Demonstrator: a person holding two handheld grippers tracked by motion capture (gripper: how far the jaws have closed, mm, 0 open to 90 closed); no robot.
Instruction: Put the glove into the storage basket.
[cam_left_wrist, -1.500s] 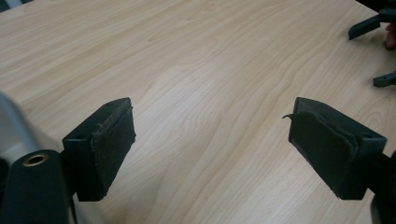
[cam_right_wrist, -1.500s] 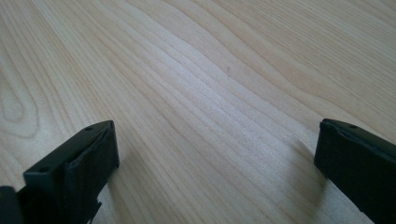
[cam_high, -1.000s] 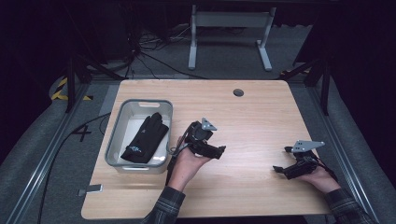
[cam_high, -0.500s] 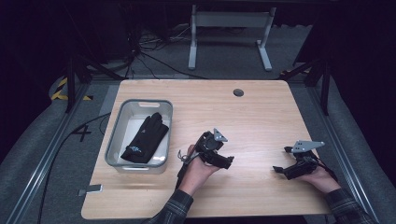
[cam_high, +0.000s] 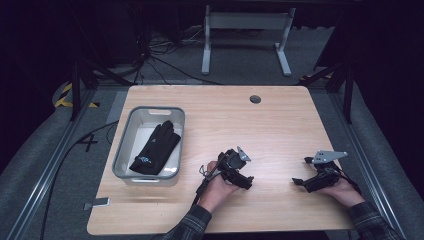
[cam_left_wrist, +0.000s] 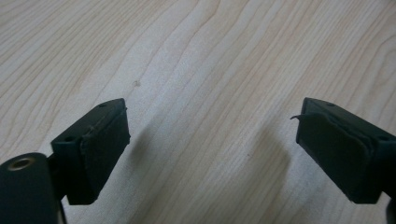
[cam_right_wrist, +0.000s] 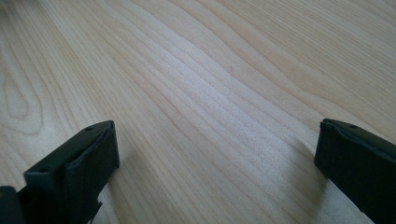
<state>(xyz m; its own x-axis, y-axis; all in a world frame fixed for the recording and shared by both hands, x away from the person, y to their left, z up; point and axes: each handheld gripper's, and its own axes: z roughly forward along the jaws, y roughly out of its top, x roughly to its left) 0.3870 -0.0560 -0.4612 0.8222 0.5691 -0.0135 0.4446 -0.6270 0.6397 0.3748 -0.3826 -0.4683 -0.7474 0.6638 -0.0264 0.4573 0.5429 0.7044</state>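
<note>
High view: big wooden table (cam_high: 280, 125) takes up most of the frame, bare wood across the middle and right. Grey tray (cam_high: 131, 131) sits at center-left w/ a black glove (cam_high: 156, 147) lying flat inside it, fingers toward the top of the frame, cuff toward the bottom. Looks like the glove's been parked there on purpose, tray keeps it corralled off the open work area.

Left gripper (cam_high: 246, 182) is lower center, just right of the tray but apart from it, hand wrapped around the body, jaws aimed to the right, away from the glove. Its jaws have just been opening a bit more, nothing between them. Left gripper view backs that up: both pads wide apart over plain wood grain, empty.

Right gripper (cam_high: 298, 181) is lower right, resting low near the table edge, prob just idling out of the way. Right gripper view: jaws spread wide, nothing held, only wood btw them.

Tiny bit: small round grommet hole (cam_high: 255, 99) top center of the table.
</note>
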